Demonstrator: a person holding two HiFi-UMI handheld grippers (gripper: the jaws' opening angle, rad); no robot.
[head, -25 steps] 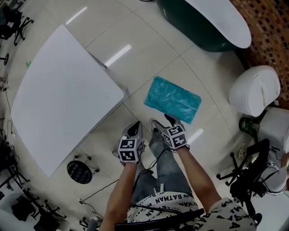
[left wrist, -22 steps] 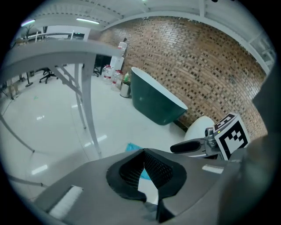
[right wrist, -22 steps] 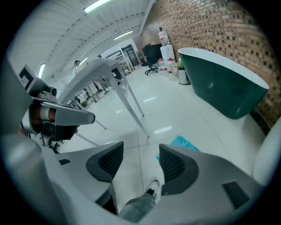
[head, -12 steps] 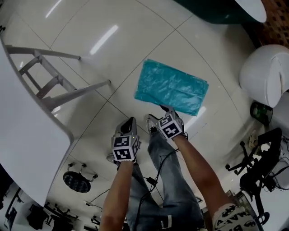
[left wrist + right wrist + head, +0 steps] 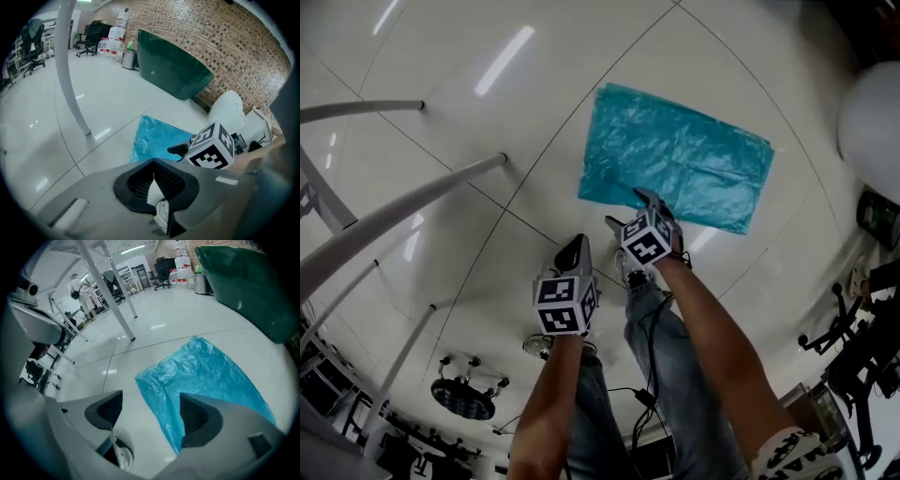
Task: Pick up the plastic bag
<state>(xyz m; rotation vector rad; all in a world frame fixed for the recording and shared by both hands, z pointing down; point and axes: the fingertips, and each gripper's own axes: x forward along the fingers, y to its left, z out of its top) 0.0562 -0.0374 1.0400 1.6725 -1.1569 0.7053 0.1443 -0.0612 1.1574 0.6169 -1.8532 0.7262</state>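
Leaned in closer over the blue plastic bag (image 5: 680,157), making it look bigger and higher up in the head view. Lost sight of the white table top, with only its legs (image 5: 394,211) showing at the left. Lost the dark green tub at the top too. Pushed the white round thing (image 5: 874,117) out to the right edge. Reached the right gripper (image 5: 630,210) forward to the bag's near edge. Opened its jaws wider, with that edge between them and not pressed. Left the left gripper (image 5: 575,251) behind, no longer side by side with the right one.
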